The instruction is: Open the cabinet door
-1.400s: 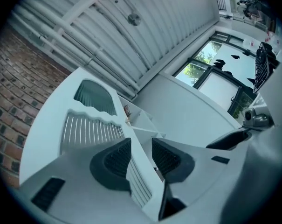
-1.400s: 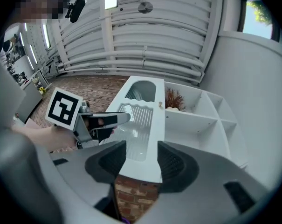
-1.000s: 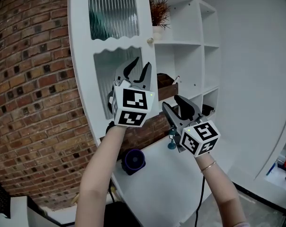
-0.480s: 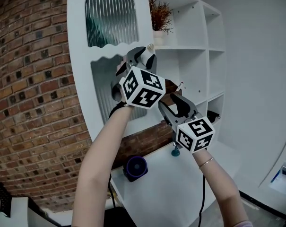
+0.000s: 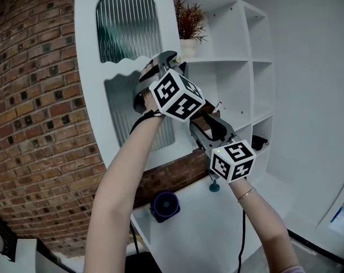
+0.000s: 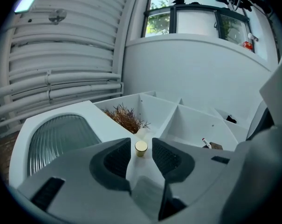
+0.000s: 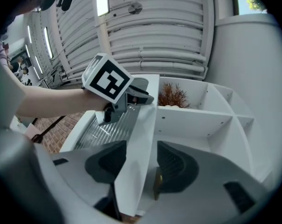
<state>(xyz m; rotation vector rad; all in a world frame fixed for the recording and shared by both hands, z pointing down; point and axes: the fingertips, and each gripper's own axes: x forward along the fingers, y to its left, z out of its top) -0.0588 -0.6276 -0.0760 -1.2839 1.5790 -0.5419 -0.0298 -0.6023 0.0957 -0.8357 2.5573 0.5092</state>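
Opening, the left tool (image 6: pixel 141 143) straddles the knob (image 6: pixel 141 148) (head view hides it).

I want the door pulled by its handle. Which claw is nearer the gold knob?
Left. The left claw has the gold knob between its opening jaws, not yet pinched. The right claw straddles the cabinet door's edge lower down, apart from the knob.

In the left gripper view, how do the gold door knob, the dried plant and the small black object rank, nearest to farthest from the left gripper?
1. Gold knob, between the opening fingers, not gripped.
2. Dried plant, in the compartment just beyond, upper left.
3. Black object, in a far compartment, at the right.
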